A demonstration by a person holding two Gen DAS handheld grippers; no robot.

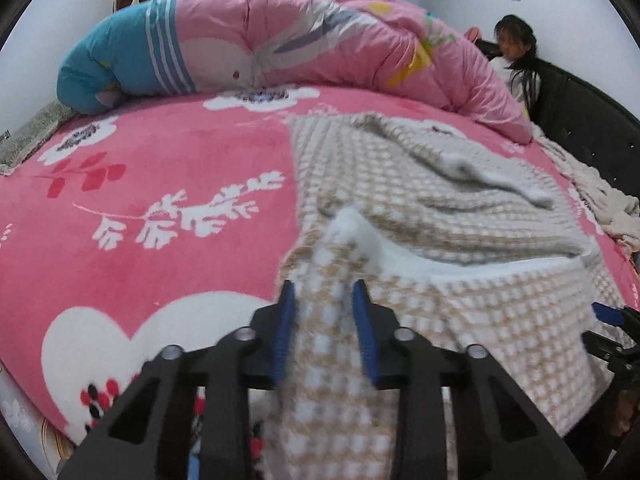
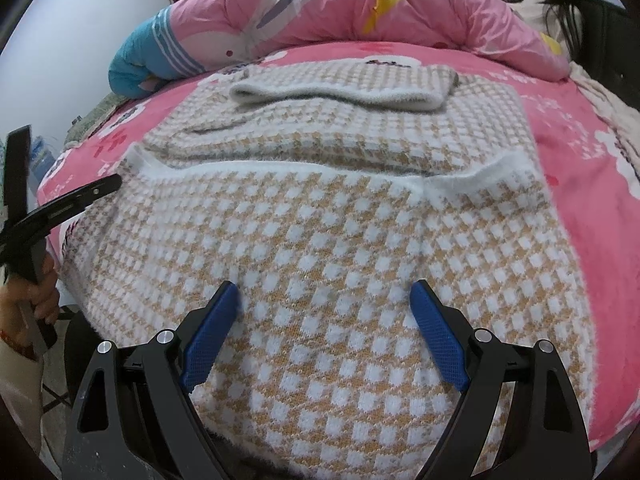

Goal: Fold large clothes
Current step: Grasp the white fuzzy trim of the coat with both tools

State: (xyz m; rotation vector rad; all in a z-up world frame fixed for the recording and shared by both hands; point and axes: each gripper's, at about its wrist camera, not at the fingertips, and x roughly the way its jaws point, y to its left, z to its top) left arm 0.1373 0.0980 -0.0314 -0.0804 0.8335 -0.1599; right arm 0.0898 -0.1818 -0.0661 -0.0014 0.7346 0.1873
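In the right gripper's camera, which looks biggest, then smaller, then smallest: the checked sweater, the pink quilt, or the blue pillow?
1. checked sweater, though it lies nearest the camera, which swells it.
2. pink quilt, partly cut off at the frame's top.
3. blue pillow, clearly smallest.

A tan-and-white checked sweater [image 2: 320,240] with white trim lies on a pink bedspread [image 1: 160,168] printed with white flowers; the quilt [image 1: 280,40] is pink and teal.
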